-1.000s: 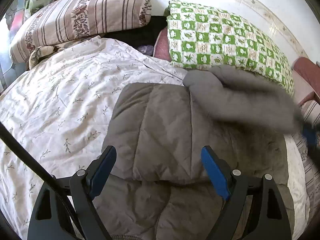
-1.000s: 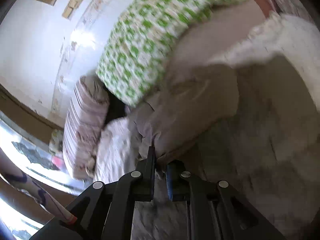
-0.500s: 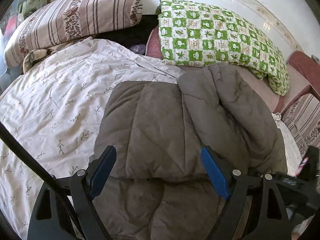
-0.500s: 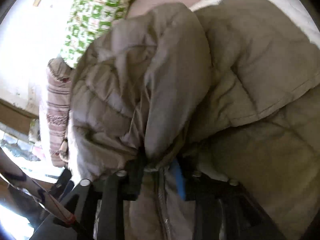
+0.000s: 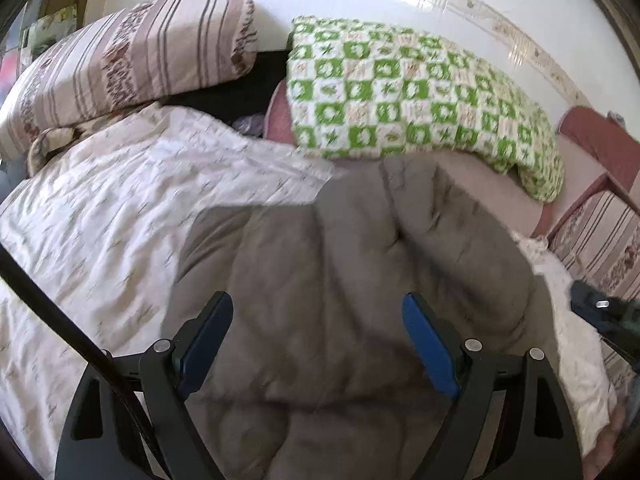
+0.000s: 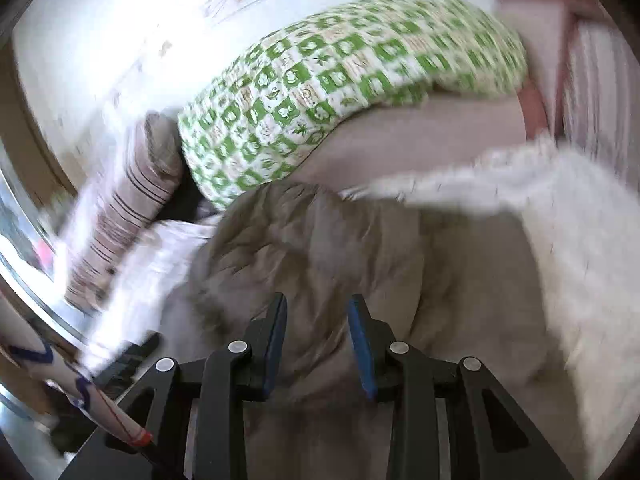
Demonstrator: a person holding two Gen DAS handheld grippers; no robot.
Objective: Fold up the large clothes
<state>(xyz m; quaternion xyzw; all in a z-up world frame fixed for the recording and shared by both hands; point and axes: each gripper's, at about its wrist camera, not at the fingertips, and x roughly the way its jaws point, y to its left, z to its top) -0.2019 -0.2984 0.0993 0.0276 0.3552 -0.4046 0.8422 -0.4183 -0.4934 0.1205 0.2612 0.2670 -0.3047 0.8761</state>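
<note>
A grey-brown quilted jacket lies on the bed with one part folded over its middle; it also shows in the right wrist view. My left gripper is wide open and empty just above the jacket's near half. My right gripper is open a modest way, empty, hovering over the folded jacket; nothing sits between its blue pads. Part of the right gripper's body shows at the right edge of the left wrist view.
A white floral bedspread covers the bed to the left. A striped pillow and a green checked quilt lie at the head by the white wall. A white fluffy cloth lies right of the jacket.
My right gripper carried the jacket's sleeve over onto the body, then opened and let it go and drew back. My left gripper stayed open, shifting slightly.
</note>
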